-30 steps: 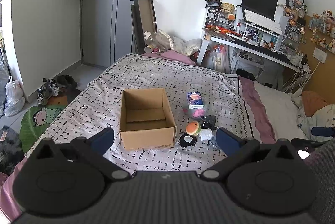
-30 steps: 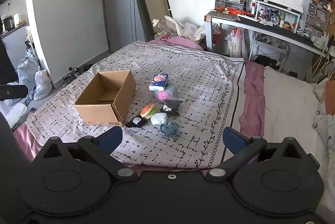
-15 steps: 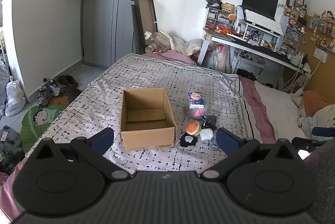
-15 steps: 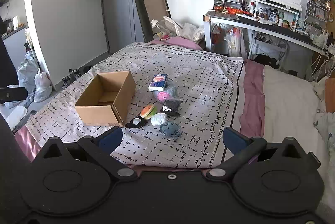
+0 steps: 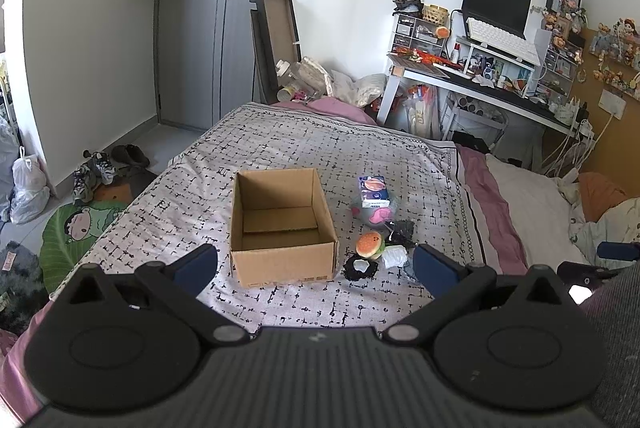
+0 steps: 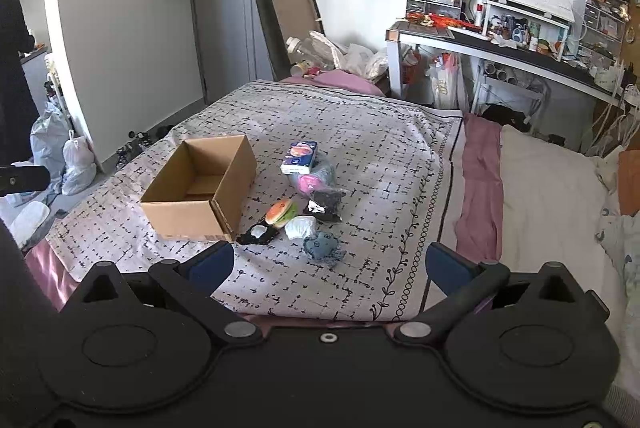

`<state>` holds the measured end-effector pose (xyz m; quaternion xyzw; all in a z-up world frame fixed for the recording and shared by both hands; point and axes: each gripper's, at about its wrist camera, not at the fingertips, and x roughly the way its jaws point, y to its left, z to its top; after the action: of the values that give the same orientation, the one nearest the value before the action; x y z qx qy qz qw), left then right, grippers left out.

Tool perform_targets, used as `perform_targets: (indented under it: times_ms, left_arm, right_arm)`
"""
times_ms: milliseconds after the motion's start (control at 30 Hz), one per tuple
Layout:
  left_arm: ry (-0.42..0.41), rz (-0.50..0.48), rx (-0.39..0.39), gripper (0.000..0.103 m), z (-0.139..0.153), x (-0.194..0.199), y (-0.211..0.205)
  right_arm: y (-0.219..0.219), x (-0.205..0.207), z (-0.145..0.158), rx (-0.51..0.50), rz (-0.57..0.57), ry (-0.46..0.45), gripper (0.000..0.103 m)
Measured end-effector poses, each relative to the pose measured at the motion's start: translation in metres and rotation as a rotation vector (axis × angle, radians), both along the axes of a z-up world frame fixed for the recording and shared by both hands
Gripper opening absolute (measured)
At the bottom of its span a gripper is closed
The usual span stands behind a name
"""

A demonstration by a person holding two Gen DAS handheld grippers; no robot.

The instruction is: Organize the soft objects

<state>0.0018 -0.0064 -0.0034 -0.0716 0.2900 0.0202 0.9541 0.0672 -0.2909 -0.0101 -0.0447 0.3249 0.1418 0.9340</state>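
Both claws, left claw point(image 5: 315, 264) and right claw point(image 6: 328, 264), hanging wide, empty. Soft toys sitting right of cardboard box point(image 6: 200, 191). Advise approaching burger plush point(image 6: 280, 212) low, pinching centrally.

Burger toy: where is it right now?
In both views the burger toy lies on the bed, just right of the cardboard box, beside a white bundle.

We cannot read the print on the tissue pack point(image 6: 299, 157), the box point(image 5: 280, 224) floor's near strip hides behind its front wall, and the left view's finger point(image 5: 436, 270) covers the blue toy.
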Motion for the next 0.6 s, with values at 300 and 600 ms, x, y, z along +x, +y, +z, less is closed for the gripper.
perform_targets:
  times_ms: [300, 600]
  left_arm:
    - [0.002, -0.004, 0.004, 0.103, 0.0, -0.001, 0.004]
    - [0.014, 0.008, 0.009, 0.103, 0.0, 0.005, 0.012]
  right_arm:
    - [-0.002, 0.001, 0.0, -0.01, -0.031, -0.004, 0.103]
    - [0.01, 0.005, 0.0, -0.033, -0.015, 0.009, 0.103]
